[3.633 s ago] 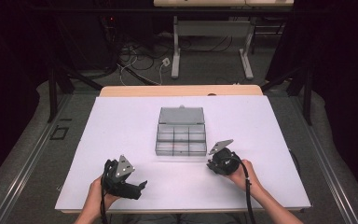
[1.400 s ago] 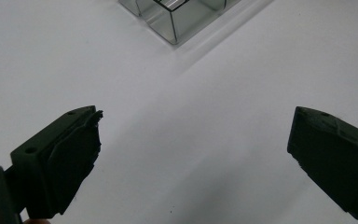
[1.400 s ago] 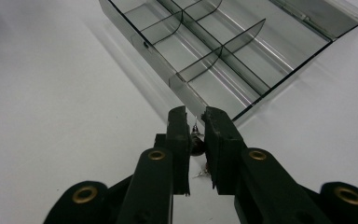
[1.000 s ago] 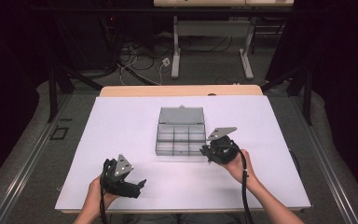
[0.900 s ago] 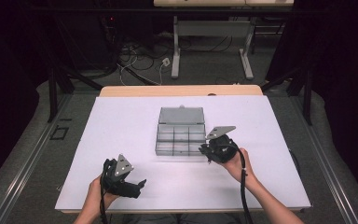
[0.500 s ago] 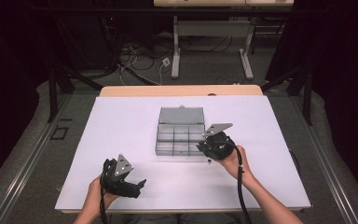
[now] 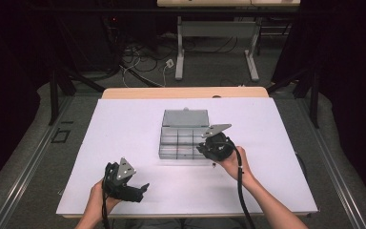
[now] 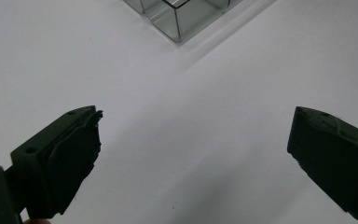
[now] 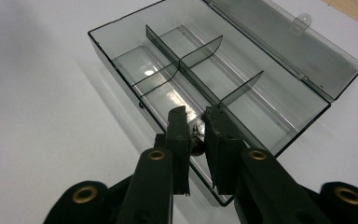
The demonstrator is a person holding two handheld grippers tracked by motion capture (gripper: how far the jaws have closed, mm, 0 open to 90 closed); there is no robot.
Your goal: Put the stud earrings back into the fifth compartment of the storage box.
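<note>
Right gripper [image 9: 196, 126] pinching small metal piece [image 9: 196, 138] (blurred) over compartment box [image 9: 121, 44], left gripper [image 8: 193, 140] wide.

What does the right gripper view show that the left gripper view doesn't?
The right gripper view looks into the clear compartment box: its dividers, the open lid with a latch tab, and a small shiny part pinched between the right tool's nearly closed jaws, over the box's near edge. What the part is, I cannot tell.

The left gripper view has the left tool with its jaws wide apart and nothing between them, above bare surface.

Both take in the white table and some of the box, though the left view catches just a corner of it.
</note>
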